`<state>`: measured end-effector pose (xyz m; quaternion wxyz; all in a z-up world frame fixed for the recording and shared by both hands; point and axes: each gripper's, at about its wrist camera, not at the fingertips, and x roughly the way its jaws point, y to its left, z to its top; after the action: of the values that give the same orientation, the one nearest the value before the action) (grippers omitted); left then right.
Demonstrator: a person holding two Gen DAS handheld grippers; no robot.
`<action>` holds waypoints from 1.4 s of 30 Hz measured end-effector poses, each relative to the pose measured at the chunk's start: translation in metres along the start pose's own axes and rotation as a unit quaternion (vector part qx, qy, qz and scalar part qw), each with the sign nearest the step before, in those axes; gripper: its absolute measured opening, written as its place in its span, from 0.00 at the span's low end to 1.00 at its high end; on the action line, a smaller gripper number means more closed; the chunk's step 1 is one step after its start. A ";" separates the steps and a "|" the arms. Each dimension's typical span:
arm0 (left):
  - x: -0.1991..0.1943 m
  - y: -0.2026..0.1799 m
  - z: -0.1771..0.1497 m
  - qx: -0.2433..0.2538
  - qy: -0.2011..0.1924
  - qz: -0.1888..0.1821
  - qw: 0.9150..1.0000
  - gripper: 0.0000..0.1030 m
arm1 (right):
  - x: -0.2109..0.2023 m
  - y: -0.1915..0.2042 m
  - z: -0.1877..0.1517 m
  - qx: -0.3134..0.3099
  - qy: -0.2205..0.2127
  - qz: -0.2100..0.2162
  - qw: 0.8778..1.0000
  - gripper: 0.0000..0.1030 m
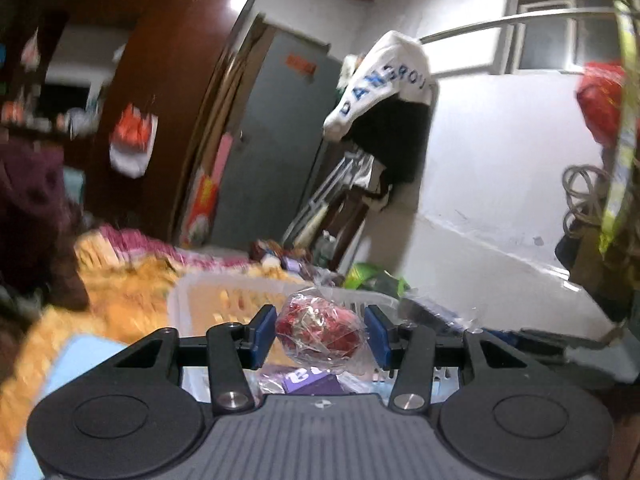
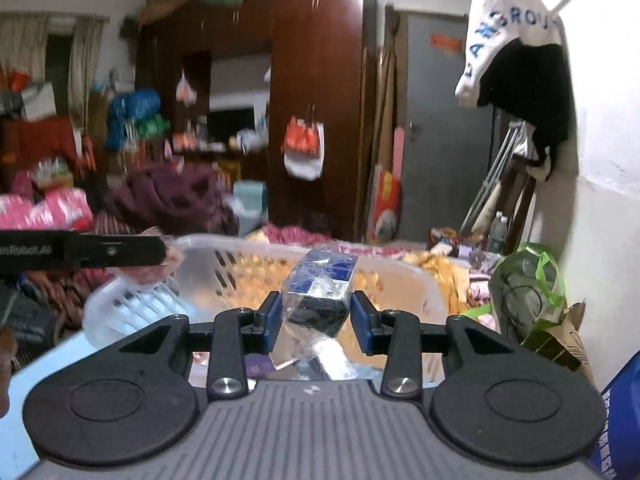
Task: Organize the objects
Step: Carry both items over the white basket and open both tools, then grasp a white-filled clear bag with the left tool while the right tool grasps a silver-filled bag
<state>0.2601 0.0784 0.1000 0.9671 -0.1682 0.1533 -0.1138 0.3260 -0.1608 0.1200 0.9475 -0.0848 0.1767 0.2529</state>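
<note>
A red sweet packet in clear crinkled wrap [image 1: 320, 332] sits between the blue pads of my left gripper [image 1: 320, 334], which is shut on it above a white slotted plastic basket [image 1: 180, 308]. My right gripper [image 2: 316, 320] is shut on a blue-and-white packet in clear wrap [image 2: 320, 292], held over the same basket [image 2: 120, 308]. In the right wrist view the left gripper [image 2: 160, 254] reaches in from the left edge with its reddish packet [image 2: 158, 274] at its tip. Under the grippers lie more packets, among them a purple box [image 1: 312, 382].
The basket rests on an orange patterned bedcover [image 1: 120, 292] by a pale blue surface [image 1: 76, 364]. A dark red wardrobe [image 2: 316, 100], a grey door [image 2: 444, 128], hanging clothes [image 1: 384, 92] and a green bag [image 2: 528, 288] by the white wall surround the bed.
</note>
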 end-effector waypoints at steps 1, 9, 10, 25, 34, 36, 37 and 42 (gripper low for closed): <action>0.008 0.004 -0.002 -0.006 0.010 -0.002 1.000 0.64 | 0.002 0.002 -0.003 -0.002 0.002 -0.001 1.000 0.54; -0.052 -0.004 -0.046 0.027 -0.030 -0.011 0.999 0.85 | -0.092 -0.017 -0.074 0.035 -0.096 0.009 0.995 1.00; -0.067 -0.005 -0.061 0.032 -0.031 -0.015 0.999 0.87 | -0.092 -0.024 -0.085 0.045 -0.080 0.013 0.996 1.00; -0.104 -0.051 -0.194 0.176 0.000 -0.018 0.984 0.72 | -0.072 -0.044 -0.158 0.080 0.033 0.070 0.994 0.53; -0.099 -0.065 -0.209 0.253 -0.017 0.022 0.967 0.50 | -0.081 -0.046 -0.165 0.089 0.012 0.073 0.993 0.32; -0.101 -0.067 -0.212 0.260 -0.019 0.009 0.965 0.44 | -0.086 -0.045 -0.166 0.089 -0.007 0.068 0.994 0.32; -0.103 -0.068 -0.214 0.266 -0.023 0.009 0.964 0.44 | -0.088 -0.045 -0.166 0.088 -0.015 0.064 0.994 0.32; -0.113 -0.074 -0.222 0.284 -0.028 -0.006 0.958 0.44 | -0.092 -0.045 -0.165 0.090 -0.036 0.059 0.993 0.32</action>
<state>0.0688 -0.0236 -0.0433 0.9781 0.1098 0.0865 -0.1541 0.2265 -0.2820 0.0053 0.9402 0.0210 0.1696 0.2946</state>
